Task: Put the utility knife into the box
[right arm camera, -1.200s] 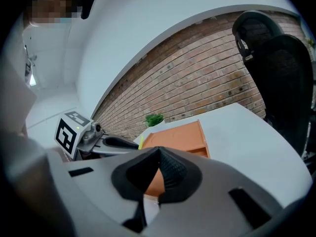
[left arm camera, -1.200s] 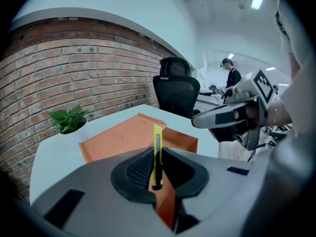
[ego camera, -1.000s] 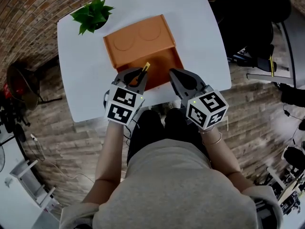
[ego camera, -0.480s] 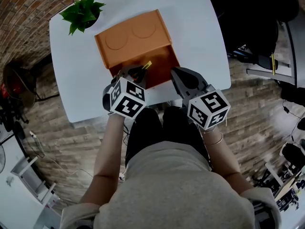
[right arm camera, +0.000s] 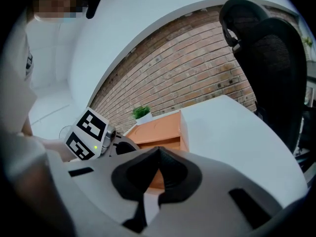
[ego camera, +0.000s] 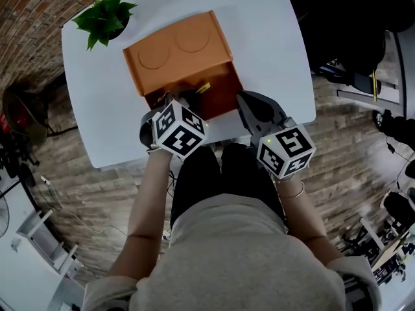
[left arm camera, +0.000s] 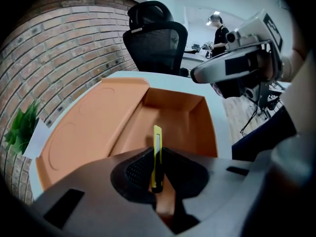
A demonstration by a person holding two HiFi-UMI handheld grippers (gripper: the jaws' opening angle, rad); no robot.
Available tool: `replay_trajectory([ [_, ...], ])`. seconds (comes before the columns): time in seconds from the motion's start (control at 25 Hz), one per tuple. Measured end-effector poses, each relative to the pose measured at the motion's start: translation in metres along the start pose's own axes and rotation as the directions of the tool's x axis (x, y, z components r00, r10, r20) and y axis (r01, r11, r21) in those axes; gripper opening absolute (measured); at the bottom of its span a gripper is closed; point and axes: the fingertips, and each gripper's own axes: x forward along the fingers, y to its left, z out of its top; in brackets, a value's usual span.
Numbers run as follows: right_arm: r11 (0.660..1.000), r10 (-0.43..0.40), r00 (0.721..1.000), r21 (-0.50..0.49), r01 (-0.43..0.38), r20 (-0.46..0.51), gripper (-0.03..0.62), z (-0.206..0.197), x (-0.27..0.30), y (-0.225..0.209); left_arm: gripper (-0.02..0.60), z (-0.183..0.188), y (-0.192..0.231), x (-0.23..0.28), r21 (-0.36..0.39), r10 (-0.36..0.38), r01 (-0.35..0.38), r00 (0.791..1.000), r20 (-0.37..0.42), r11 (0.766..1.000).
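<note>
Counter [ego camera: 272, 37], white and square, carries the orange box [ego camera: 175, 50], its lid folded open on the far side and its open compartment toward the person. A potted plant [ego camera: 104, 19] stands at the far left corner. The left hand-held gripper [ego camera: 186, 100] hangs over the compartment's near edge, clenched on the utility knife [left arm camera: 157, 154]. The knife stands edge-on between the jaws, its yellow tip reaching out above the box's interior. The right hand-held gripper [right arm camera: 157, 152] is clenched on nothing, just beside the box's near right corner. I judge the main risk to be the grip on the knife's narrow body. It could pivot or slip, and if let go too close to the front wall, it could catch the rim and fall outside the box.
</note>
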Motion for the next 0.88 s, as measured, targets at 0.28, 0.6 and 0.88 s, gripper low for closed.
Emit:
replay_trajectory([
  [0.28, 1.0, -0.005, 1.0, -0.026, 0.005, 0.012, -0.002, 0.002, -0.001, 0.0, 0.049, 0.0, -0.002, 0.011, 0.01, -0.007, 0.007, 1.0, -0.026, 1.0],
  [0.6, 1.0, -0.007, 1.0, -0.023, 0.007, 0.003, -0.002, -0.003, -0.001, -0.001, 0.051, -0.001, -0.001, 0.015, -0.017, -0.016, 0.015, 1.0, -0.021, 1.0],
  [0.88, 1.0, -0.001, 1.0, -0.007, 0.001, 0.012, -0.002, -0.002, -0.004, 0.002, 0.064, 0.0, -0.001, 0.012, -0.035, -0.017, 0.017, 1.0, 0.0, 0.999],
])
